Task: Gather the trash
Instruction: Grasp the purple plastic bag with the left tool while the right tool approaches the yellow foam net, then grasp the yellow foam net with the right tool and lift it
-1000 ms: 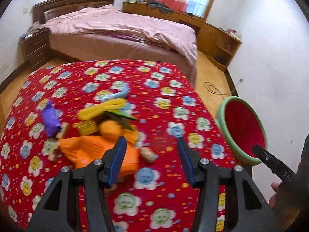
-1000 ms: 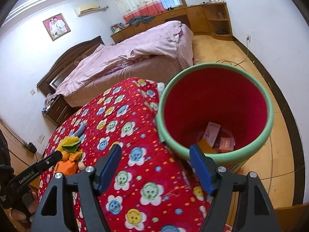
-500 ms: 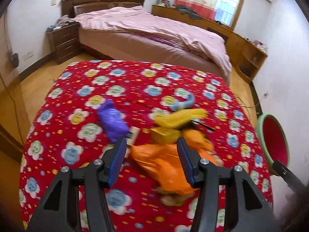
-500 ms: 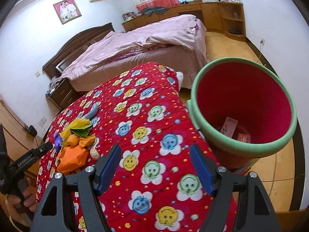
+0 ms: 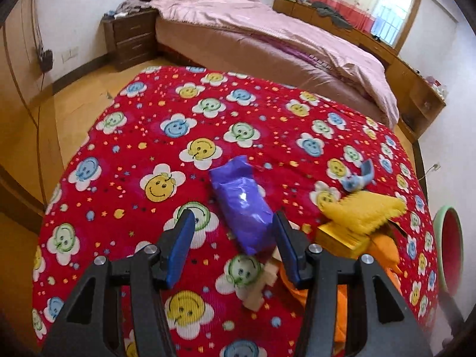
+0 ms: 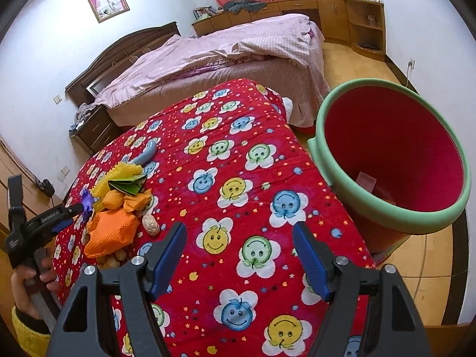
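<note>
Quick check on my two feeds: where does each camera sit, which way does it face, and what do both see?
Left wrist: on the left gripper, looking down over the red quilt at the purple packet between its open fingers; only the gripper shows.
Right wrist: on the right gripper, facing the quilt and the bin beside it, jaws open and empty; the left gripper and the hand holding it show at left.
Shared: quilt, trash pile, bin, pink bed.

White-walled bedroom: pink-covered bed (image 5: 267,38) (dark wooden headboard), wood floor (image 6: 351,59), curtained window (image 5: 383,15).
</note>
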